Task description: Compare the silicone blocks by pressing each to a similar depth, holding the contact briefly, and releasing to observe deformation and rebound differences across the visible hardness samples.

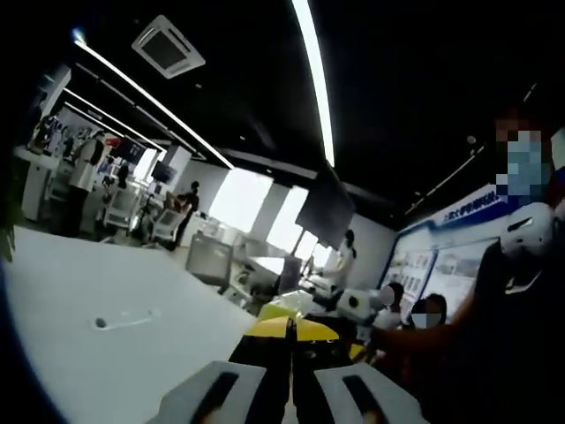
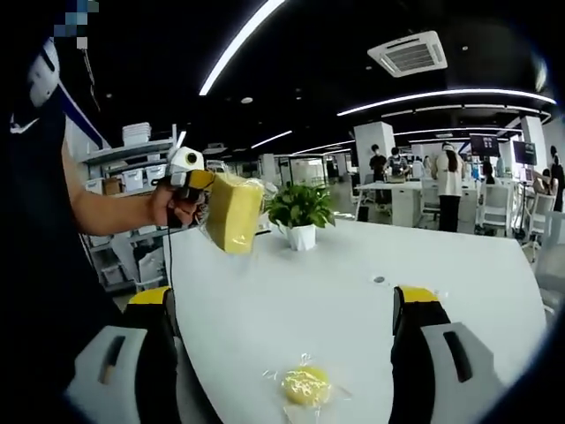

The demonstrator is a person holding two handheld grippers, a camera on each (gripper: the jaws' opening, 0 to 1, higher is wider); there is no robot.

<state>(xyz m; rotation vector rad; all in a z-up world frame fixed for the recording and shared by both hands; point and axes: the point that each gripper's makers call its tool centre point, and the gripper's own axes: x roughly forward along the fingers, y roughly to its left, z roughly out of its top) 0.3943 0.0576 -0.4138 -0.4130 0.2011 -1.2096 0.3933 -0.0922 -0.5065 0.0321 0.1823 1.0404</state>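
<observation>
My left gripper [image 1: 290,353] has its jaws pressed close together on a yellow silicone block [image 1: 311,330] at their tips. In the right gripper view that same left gripper [image 2: 201,196] is held up in a hand at the left, above the table. The wrapped yellow block [image 2: 233,212] sticks out of it. My right gripper [image 2: 284,300] is wide open over the white table [image 2: 265,300], with nothing between its jaws. A second, smaller yellow silicone piece [image 2: 305,386] in clear wrap lies on the table below the open jaws.
A potted plant [image 2: 300,216] in a white pot stands farther along the table. A small hole [image 2: 379,280] marks the tabletop. The person's arm and dark clothes [image 2: 53,230] are at the left. Desks, chairs and people stand in the office behind.
</observation>
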